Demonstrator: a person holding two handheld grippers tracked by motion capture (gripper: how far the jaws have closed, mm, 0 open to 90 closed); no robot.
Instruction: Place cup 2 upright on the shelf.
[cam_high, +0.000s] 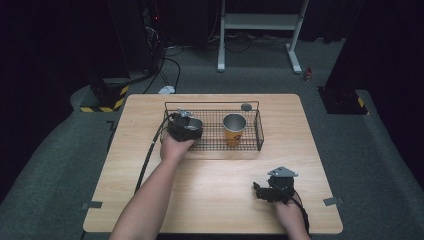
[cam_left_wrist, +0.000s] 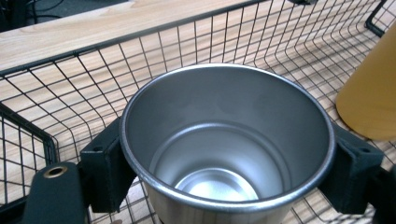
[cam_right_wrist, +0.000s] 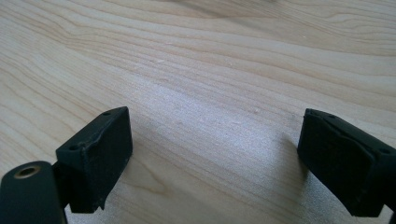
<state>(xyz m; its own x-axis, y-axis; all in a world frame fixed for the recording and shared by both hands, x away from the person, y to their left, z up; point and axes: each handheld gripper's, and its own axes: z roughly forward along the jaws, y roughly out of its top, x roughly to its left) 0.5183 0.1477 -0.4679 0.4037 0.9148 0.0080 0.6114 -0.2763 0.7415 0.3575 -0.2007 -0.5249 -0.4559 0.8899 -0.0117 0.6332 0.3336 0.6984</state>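
Left gripper (cam_high: 186, 126) clamps a steel cup (cam_left_wrist: 227, 144), one black jaw pressed to each side of the wall just under the rolled rim. Grip sits high on the cup, which keeps it upright and the mouth level; probably chosen so the cup can be set down on its base without tipping. Cup hangs or rests at the left end of the black wire basket (cam_high: 214, 107), inside its rim; whether the base touches the mesh floor I cannot tell.

Cup interior: bare metal, nothing in it, bottom visible and shiny.

Basket stands at the far middle of the wooden table (cam_high: 150, 200). Inside it, right of the steel cup and apart from it, stands an orange cup (cam_high: 234, 129) with a metal lining, upright, mouth up, also looking empty from the high view. In the left gripper view its orange wall (cam_left_wrist: 369, 93) shows close by on the right, not touching the held cup. Judged from the two cups, the work is loading cups side by side into the basket, and this one is at or near its spot.

Small grey round thing (cam_high: 246, 107) lies on the table just behind the basket's rear rail; too small to name.

Right gripper (cam_high: 272, 189) rests low over bare wood at the near right, well apart from the basket, jaws spread wide with nothing between them. Looks parked.
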